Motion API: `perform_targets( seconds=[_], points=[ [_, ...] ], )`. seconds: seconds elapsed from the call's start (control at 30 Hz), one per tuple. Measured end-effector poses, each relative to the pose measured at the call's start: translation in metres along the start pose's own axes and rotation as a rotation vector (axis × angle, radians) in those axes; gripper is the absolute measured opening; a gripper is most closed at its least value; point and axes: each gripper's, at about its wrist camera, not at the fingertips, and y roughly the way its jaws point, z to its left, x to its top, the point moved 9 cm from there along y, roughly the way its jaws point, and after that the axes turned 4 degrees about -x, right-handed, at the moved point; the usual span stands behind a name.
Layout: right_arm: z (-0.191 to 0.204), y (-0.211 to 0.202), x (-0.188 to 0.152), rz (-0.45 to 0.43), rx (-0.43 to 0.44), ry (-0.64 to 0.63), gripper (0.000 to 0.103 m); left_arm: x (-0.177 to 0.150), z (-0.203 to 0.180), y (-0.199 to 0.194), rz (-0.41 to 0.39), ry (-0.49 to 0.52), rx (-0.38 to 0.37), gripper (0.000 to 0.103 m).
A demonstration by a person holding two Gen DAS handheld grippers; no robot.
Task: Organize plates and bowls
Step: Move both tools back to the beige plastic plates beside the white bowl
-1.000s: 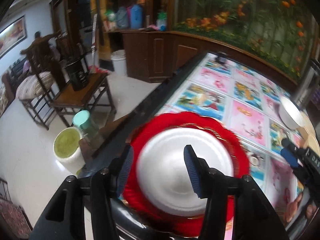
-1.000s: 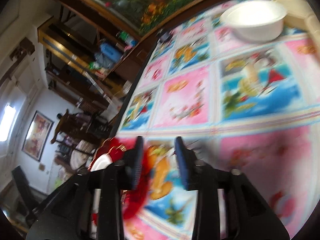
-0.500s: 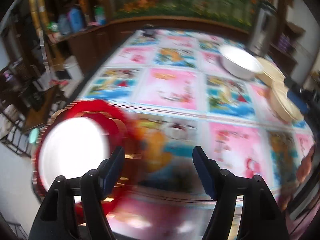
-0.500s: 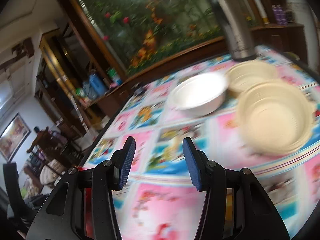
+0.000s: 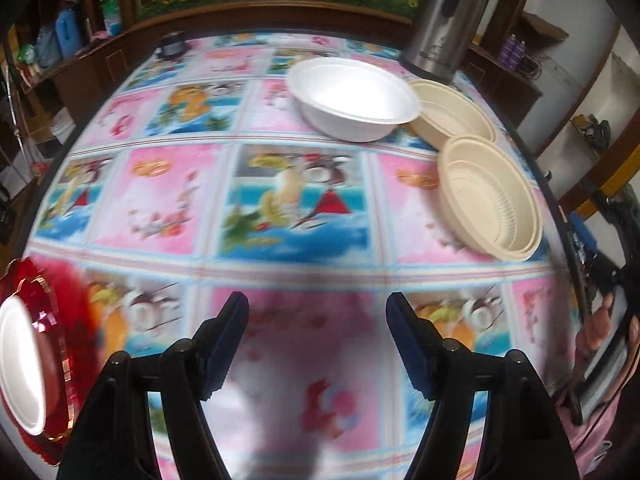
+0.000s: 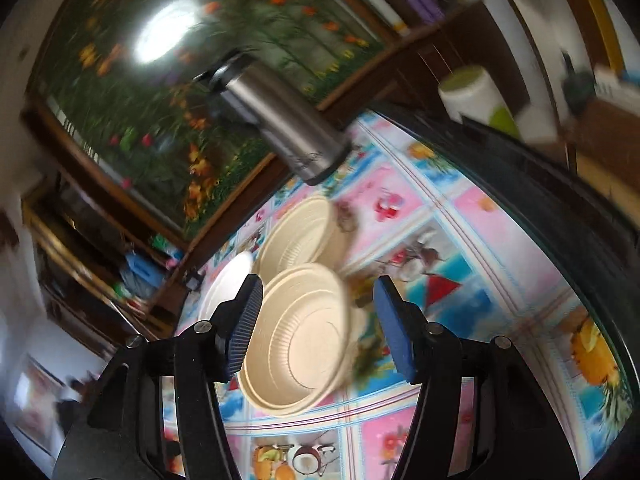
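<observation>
a white plate [image 5: 20,364] is sitting on the red plate [image 5: 60,380] at the table's [image 5: 300,280] left edge, while the white bowl [image 5: 352,98] and two cream bowls [image 5: 490,198] are waiting unstacked near its far right corner. my left gripper [image 5: 316,340] is hanging open and empty, and my right gripper [image 6: 318,322] is opening toward the nearer cream bowl [image 6: 300,336], gripping nothing.

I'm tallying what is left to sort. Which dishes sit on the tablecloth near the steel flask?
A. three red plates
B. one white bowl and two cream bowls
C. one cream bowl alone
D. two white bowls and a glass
B: the left wrist view shows the white bowl beside two cream bowls, by the steel flask.
</observation>
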Motion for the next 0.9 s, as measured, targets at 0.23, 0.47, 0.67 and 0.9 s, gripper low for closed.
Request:
perform_targets(
  seconds=[0.23, 0.47, 0.67, 0.9],
  points=[
    [-0.024, 0.012, -0.009, 0.155, 0.124, 0.23, 0.058, 0.025, -0.031, 0.02, 0.02, -0.035, -0.044, 0.071],
    [-0.01, 0.028, -0.03, 0.253, 0.157, 0.225, 0.058, 0.051, -0.046, 0.035, 0.027, -0.097, -0.07, 0.073],
    [-0.01, 0.038, -0.037, 0.295, 0.147, 0.233, 0.058, 0.057, -0.054, 0.052, 0.049, -0.116, -0.059, 0.073],
    [-0.002, 0.05, -0.051, 0.361, 0.164, 0.221, 0.058, 0.055, -0.06, 0.057, 0.042, -0.108, -0.036, 0.073]
  ],
)
